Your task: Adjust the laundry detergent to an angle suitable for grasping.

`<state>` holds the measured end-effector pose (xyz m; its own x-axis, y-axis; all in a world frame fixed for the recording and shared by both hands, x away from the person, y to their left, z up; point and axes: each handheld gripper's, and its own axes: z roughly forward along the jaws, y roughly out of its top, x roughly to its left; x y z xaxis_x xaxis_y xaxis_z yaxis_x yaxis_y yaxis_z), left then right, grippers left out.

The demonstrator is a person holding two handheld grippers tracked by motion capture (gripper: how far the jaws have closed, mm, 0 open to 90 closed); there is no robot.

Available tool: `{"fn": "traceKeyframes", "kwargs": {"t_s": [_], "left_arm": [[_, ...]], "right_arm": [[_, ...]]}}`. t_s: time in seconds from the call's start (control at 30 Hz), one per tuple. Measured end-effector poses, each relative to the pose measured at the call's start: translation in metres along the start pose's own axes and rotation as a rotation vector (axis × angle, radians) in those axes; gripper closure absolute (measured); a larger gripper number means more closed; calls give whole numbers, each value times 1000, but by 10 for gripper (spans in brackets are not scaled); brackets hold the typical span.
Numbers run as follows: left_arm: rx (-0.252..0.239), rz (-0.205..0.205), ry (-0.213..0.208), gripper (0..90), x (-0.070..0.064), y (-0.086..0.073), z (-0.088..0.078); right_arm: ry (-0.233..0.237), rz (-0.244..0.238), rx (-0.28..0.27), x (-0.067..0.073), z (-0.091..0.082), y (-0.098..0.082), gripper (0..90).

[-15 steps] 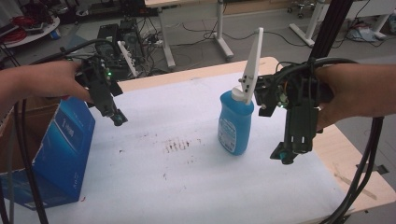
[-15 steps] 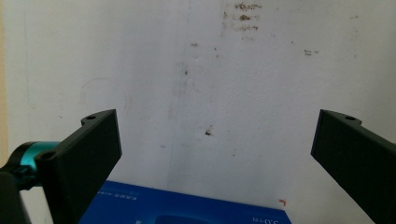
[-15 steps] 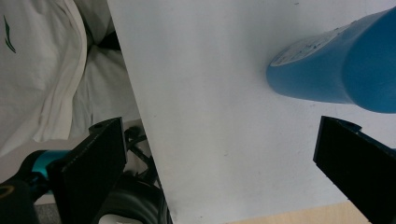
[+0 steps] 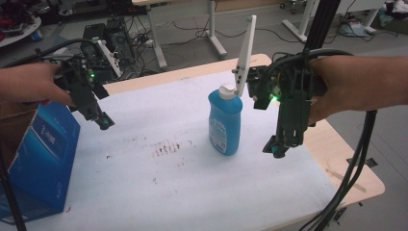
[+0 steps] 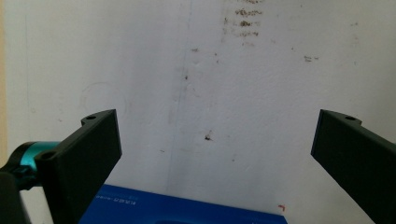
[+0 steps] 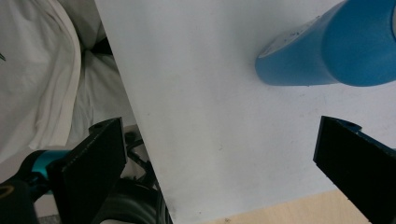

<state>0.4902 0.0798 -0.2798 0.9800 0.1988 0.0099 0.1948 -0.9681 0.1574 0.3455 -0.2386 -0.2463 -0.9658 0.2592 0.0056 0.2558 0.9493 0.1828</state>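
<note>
A blue bottle (image 4: 224,122) with a white cap stands upright in the middle of the white-covered table (image 4: 144,192). To its right my right gripper (image 4: 278,147) hangs a little above the table, pointing down, open and empty. In the right gripper view the bottle (image 6: 327,51) lies beyond and to the right of the open jaws of the right gripper (image 6: 219,158). My left gripper (image 4: 103,122) hovers at the left, just above a blue box (image 4: 41,159). It is open with nothing between the jaws. The left gripper (image 5: 215,149) looks down on the sheet, with the blue box (image 5: 177,210) at the bottom edge.
Brown smudges (image 4: 166,147) mark the sheet left of the bottle. The bare wooden table edge (image 4: 346,159) runs along the right. Desks, cables and equipment stand on the floor behind the table. A person's white clothing (image 6: 42,79) lies past the table's near edge.
The whole picture has slid a little to the left. Relative to the bottle and the box, both grippers stand where they were, still open.
</note>
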Motion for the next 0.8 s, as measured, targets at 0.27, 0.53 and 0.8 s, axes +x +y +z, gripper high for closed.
{"fn": "traceKeyframes", "kwargs": {"t_s": [0.27,0.53,0.8], "left_arm": [[-9,7,5,16,-3,3,-1],[-9,2,11,17,-3,1,-1],[-13,-4,7,16,-4,1,1]], "right_arm": [[-33,51,-2,-1,-2,-8,21],[-40,105,1,-6,1,-13,20],[-56,174,-2,-12,3,-20,21]]}}
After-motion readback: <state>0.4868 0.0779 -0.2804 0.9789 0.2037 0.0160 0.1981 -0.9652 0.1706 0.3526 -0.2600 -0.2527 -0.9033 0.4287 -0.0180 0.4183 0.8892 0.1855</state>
